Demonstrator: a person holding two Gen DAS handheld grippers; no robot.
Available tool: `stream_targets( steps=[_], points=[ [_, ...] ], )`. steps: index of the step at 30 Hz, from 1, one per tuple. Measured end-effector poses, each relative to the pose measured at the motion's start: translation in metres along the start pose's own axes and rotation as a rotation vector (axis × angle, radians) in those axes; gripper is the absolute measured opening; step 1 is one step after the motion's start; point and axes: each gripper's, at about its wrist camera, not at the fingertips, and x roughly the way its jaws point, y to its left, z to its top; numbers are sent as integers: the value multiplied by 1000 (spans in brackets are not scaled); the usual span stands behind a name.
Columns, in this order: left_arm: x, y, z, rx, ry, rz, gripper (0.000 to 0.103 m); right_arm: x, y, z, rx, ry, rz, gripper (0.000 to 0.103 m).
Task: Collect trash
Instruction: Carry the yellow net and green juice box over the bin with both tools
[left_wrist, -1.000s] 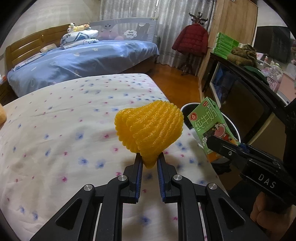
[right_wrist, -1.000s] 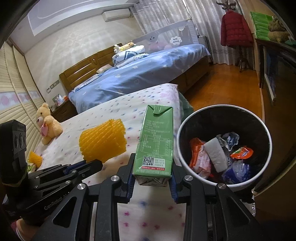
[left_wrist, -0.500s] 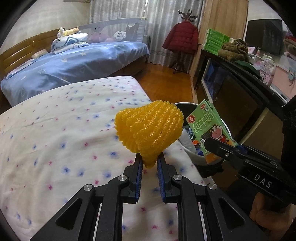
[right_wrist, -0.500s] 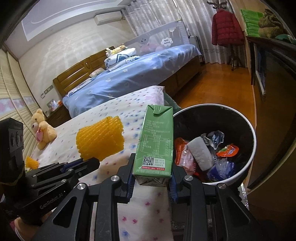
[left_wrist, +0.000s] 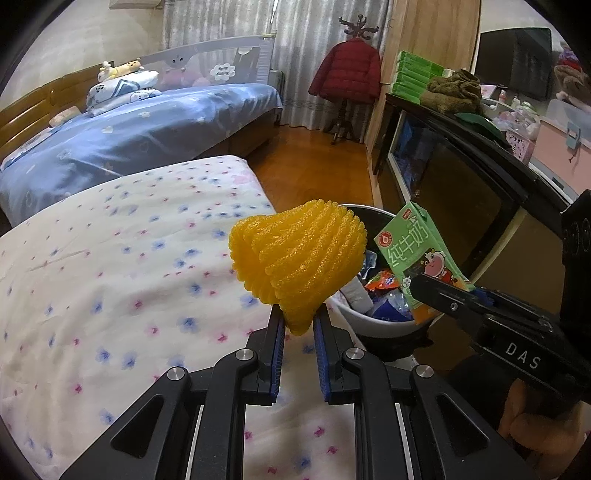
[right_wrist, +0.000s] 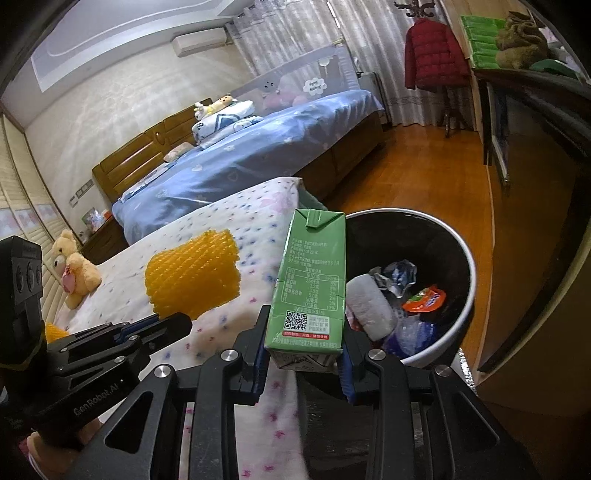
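Floral bed (left_wrist: 110, 266) looking pretty cleared, bin (right_wrist: 463, 266) beside it already half stuffed with wrappers. Right gripper (right_wrist: 303, 350) clamped on green milk carton (right_wrist: 314, 273), left gripper (left_wrist: 298, 325) pinching yellow foam net (left_wrist: 299, 254). Just the drops left, probably.

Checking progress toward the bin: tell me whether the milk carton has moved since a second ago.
Yes. In the right wrist view the milk carton, clamped in the right gripper, has come closer to the trash bin, whose rim now sits partly behind it.
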Motion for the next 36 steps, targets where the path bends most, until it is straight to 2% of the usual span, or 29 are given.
stream_targets(
  steps=[36],
  points=[
    [37, -34, 21, 68, 30, -13, 15, -1, -42, 11, 55, -2, -52, 31]
  ],
)
